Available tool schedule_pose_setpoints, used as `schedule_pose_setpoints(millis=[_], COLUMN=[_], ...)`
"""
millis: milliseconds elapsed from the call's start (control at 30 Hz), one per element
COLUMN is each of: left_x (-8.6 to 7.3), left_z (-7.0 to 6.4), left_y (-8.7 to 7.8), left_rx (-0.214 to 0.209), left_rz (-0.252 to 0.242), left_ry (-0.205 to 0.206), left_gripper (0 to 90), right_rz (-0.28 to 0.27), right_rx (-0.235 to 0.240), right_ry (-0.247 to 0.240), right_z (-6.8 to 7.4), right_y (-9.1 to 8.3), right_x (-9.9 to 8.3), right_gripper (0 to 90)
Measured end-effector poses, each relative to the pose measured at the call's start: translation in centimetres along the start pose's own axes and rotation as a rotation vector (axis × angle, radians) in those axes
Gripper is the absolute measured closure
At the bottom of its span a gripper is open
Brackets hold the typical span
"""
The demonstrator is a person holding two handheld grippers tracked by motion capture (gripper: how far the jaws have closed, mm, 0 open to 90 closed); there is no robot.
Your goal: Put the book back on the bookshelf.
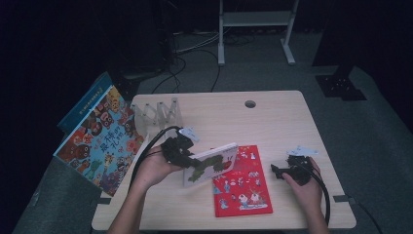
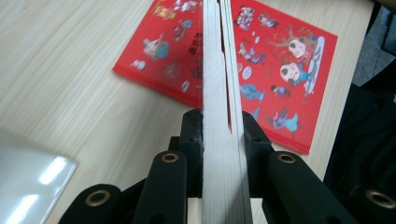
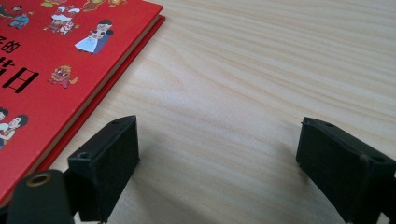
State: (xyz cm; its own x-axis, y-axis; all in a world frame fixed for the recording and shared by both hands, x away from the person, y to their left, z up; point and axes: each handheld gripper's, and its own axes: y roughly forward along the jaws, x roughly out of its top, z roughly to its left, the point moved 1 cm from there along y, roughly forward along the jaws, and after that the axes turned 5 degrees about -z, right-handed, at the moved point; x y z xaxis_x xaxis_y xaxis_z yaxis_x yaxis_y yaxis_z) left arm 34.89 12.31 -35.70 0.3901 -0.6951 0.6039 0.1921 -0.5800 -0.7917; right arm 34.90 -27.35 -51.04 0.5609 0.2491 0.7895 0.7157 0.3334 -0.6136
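The left gripper (image 1: 181, 152) clamps the white picture book with green caterpillar art (image 1: 212, 164) by its page edge, holding it tilted above the light wooden table (image 1: 272, 117). The flat red illustrated book (image 1: 242, 181) lies at its 4 o'clock. The right gripper (image 1: 285, 170) rests spread wide, empty. Risk: a thin edge grip may let the book pivot and slip.

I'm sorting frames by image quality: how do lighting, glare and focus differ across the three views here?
High view: dim, the room black around the lit table. Left gripper view: bright, the white book clamped in the left gripper sharp near the jaws, the red book soft beyond, glare on a glossy sheet. Right gripper view: even light, soft shadows under the open right gripper.
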Motion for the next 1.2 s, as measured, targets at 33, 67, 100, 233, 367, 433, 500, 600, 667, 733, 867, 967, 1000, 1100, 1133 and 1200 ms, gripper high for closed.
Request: schedule_pose_setpoints(millis=[33,67,100,233,367,433,500,600,667,733,867,967,1000,1100,1133,1200], left_x=[-0.4,-0.6,-1.4,-2.9,-4.3,-5.1,-5.8,-6.6,-7.2,-7.8,-8.9,-9.4,-9.4,-9.0,-9.0,-8.6], left_z=[0.3,0.4,0.8,1.4,2.0,2.4,2.7,3.1,3.3,3.6,4.4,5.2,5.2,6.0,6.0,6.4], left_y=[-0.5,-0.8,-1.8,-3.6,-5.4,-6.3,-7.2,-8.0,-8.6,-9.3,-10.4,-11.0,-11.0,-10.9,-10.9,-10.8], left_rx=[0.001,0.001,0.018,0.043,0.067,0.082,0.102,0.123,0.138,0.153,0.188,0.229,0.229,0.247,0.247,0.256], left_rz=[0.003,0.001,-0.008,-0.02,-0.032,-0.034,-0.04,-0.043,-0.044,-0.041,-0.046,-0.048,-0.048,-0.058,-0.058,-0.064], left_ry=[-0.009,-0.018,-0.032,-0.066,-0.1,-0.121,-0.141,-0.161,-0.169,-0.183,-0.224,-0.249,-0.249,-0.262,-0.262,-0.268], left_gripper=[75.2,75.2,75.2,75.2,75.3,75.3,75.3,75.3,75.3,75.3,75.3,75.3,75.3,75.3,75.3,75.3], right_rz=[0.0,0.0,0.0,0.0,-0.001,0.0,-0.001,-0.001,-0.001,-0.001,-0.002,-0.001,-0.001,-0.001,-0.001,-0.001], right_rx=[-0.002,-0.002,-0.003,-0.004,-0.004,-0.004,-0.005,-0.005,-0.005,-0.005,-0.005,-0.005,-0.005,-0.005,-0.005,-0.005], right_ry=[0.004,0.004,0.004,0.006,0.006,0.007,0.006,0.006,0.007,0.007,0.007,0.007,0.007,0.006,0.006,0.006], right_z=[0.0,0.0,0.0,0.0,0.0,0.0,0.0,0.0,0.0,0.0,0.0,0.0,0.0,0.0,0.0,0.0], right_y=[0.0,0.0,0.0,0.0,0.0,0.0,0.0,0.0,0.0,0.0,0.0,0.0,0.0,0.0,0.0,0.0], right_x=[0.0,0.0,0.0,0.0,0.0,0.0,0.0,0.0,0.0,0.0,0.0,0.0,0.0,0.0,0.0,0.0], right_gripper=[12.0,12.0,12.1,12.1,12.2,12.2,12.2,12.2,12.3,12.3,12.3,12.3,12.3,12.3,12.3,12.4])
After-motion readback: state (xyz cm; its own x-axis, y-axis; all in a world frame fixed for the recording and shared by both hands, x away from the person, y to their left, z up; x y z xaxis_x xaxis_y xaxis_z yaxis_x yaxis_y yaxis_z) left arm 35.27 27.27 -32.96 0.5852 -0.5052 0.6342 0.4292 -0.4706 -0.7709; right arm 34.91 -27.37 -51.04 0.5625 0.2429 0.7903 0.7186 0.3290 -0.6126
